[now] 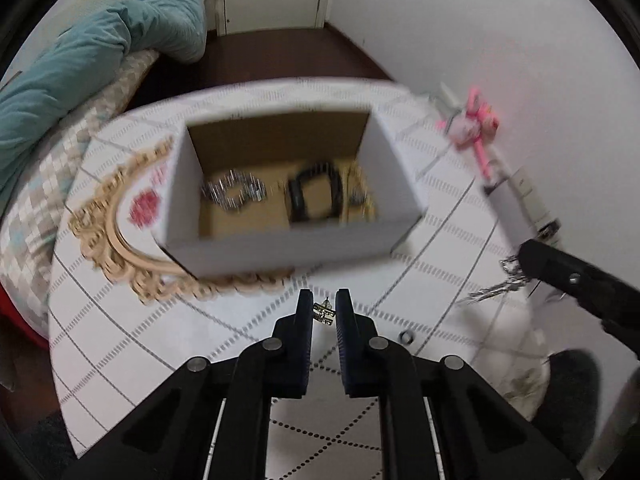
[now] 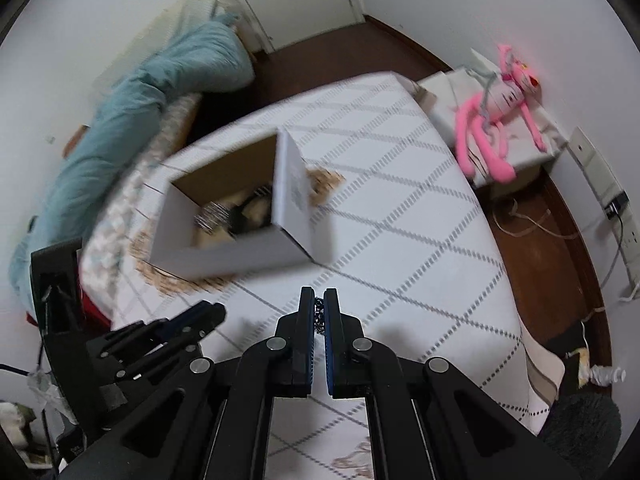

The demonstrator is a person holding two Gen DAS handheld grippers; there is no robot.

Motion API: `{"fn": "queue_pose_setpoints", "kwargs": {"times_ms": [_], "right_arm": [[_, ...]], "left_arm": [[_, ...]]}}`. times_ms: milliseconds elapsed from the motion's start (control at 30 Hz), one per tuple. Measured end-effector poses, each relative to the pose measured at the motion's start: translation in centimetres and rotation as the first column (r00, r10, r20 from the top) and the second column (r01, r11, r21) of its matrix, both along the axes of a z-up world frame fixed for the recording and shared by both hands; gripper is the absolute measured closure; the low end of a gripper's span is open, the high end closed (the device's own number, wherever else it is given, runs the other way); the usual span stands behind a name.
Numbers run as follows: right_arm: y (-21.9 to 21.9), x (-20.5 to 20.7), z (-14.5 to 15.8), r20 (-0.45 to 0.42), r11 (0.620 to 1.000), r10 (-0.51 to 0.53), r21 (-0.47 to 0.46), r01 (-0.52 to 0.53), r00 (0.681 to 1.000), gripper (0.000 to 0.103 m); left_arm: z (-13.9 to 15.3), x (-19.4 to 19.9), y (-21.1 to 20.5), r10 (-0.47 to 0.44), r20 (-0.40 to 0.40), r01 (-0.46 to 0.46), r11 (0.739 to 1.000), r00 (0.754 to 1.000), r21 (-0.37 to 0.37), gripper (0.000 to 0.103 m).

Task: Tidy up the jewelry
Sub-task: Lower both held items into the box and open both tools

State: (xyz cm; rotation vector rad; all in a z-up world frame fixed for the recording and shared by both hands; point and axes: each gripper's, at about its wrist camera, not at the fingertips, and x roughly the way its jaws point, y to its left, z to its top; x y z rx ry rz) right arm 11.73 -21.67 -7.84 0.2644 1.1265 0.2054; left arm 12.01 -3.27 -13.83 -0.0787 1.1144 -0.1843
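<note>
The left claw [image 1: 324,314] is pinching a small gold earring [image 1: 325,313]; the right claw [image 2: 319,312] is clamping a silver chain [image 2: 319,316]. The open white box [image 1: 280,248], holding bracelets, is sitting straight ahead on the counter [image 2: 400,208], nearer the left claw.

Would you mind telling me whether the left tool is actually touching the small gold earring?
Touching. The left wrist view shows the gold earring pinched between the left tool fingers, with no gap on either side, held above the patterned tablecloth.

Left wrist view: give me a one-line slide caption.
Left tongs pinch a small gold earring before the open white box of jewelry; right tongs carry a silver chain.
</note>
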Motion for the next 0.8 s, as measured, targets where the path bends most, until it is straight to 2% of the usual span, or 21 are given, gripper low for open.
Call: {"fn": "queue_pose_setpoints", "kwargs": {"times_ms": [133, 300, 467, 800], "right_arm": [[0.9, 1.8, 3.5, 0.060, 0.998, 0.030, 0.046, -0.033, 0.998, 0.099], [2.8, 4.8, 6.5, 0.117, 0.996, 0.078, 0.040, -0.083, 0.990, 0.099], [4.5, 7.8, 6.5, 0.105, 0.993, 0.110, 0.031, -0.114, 0.988, 0.099], [8.2, 14.0, 2.1, -0.027, 0.985, 0.174, 0.023, -0.174, 0.984, 0.099]], "left_arm": [[4.2, 1.5, 2.1, 0.026, 0.048, -0.023, 0.998, 0.999, -0.056, 0.094], [6.7, 4.1, 4.2, 0.055, 0.087, -0.052, 0.998, 0.995, -0.039, 0.094], [5.8, 6.3, 5.8, 0.081, 0.051, -0.080, 0.996, 0.995, -0.027, 0.094], [1.6, 9.8, 7.6, 0.106, -0.115, -0.112, 0.993, 0.988, -0.048, 0.093]]}}
